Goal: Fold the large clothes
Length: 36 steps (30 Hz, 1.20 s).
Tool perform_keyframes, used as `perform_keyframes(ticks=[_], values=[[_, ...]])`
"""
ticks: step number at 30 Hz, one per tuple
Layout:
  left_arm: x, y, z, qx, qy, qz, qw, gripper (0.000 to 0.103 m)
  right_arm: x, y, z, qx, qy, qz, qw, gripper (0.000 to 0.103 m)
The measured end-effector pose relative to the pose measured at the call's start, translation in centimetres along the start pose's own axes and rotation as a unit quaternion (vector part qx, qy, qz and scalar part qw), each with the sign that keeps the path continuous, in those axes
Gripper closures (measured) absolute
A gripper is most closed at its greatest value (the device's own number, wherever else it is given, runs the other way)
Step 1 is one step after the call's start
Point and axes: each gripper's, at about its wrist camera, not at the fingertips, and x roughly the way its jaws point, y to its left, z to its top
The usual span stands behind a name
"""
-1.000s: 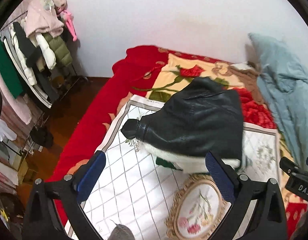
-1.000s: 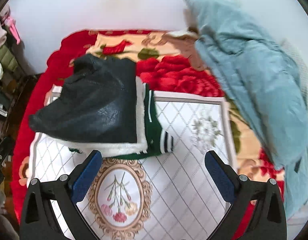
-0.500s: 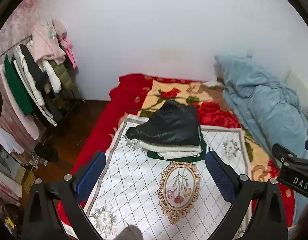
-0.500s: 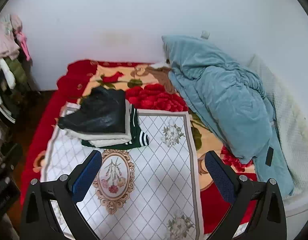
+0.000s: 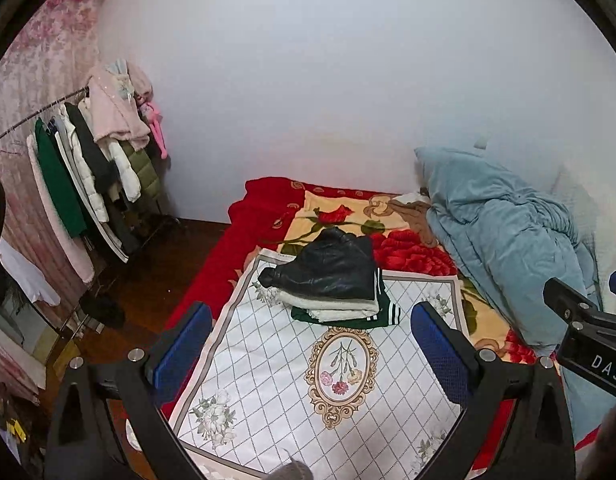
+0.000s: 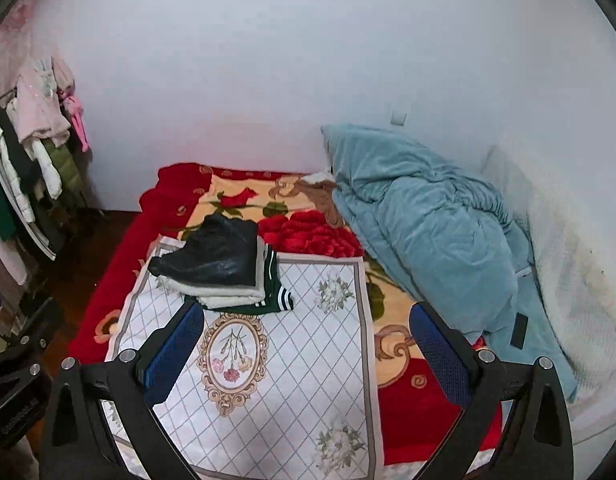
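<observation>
A folded black leather jacket [image 5: 332, 270] with white fleece lining lies on top of a folded green garment with white stripes [image 5: 382, 314], on a white diamond-patterned cloth [image 5: 291, 384] on the bed. The same stack shows in the right wrist view, jacket [image 6: 215, 258] over green garment [image 6: 277, 290]. My left gripper [image 5: 308, 344] is open and empty, held well back from the stack. My right gripper [image 6: 305, 344] is open and empty, also far back from it.
A light blue quilt [image 5: 504, 240] is heaped along the bed's right side by a white blanket [image 6: 576, 280]. A red floral blanket [image 5: 340, 216] covers the bed. A clothes rack [image 5: 79, 168] with hanging garments stands at left over a dark wooden floor [image 5: 147, 280].
Both grippers have pulled back and up, away from the folded stack, which now looks small and far. Both stay open and empty. The stack has not moved.
</observation>
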Motion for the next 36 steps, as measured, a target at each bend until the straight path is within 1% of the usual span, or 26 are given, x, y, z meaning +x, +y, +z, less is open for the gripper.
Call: perform_keyframes(ticks=[2,7,12,22,36], values=[[-0.7,0.0,0.0,-0.005,0.004,-0.004,1.0,0.001,-1.4,-0.5,0.0,0.003,-0.002,0.005,1.0,0.0],[-2.2,0.0,0.1,-0.015,0.02,0.003,0.9997,0.001,-3.9,-1.3,-0.2,0.004,0.0,0.011,1.0,0.0],[-3.2,0.0,0.1,-0.02,0.022,0.009,0.9995,0.001,-5.6,-1.4,-0.3,-0.005,0.004,0.007,1.0,0.0],[-4.4,0.1,-0.2,-0.018,0.012,0.019,0.9996,0.001,-6.7,-1.0,0.4,-0.02,-0.004,0.018,1.0,0.0],[-5.0,0.1,-0.5,-0.019,0.014,0.017,0.9996,0.001,-6.9,-0.8,0.4,-0.026,-0.003,0.027,0.999,0.0]])
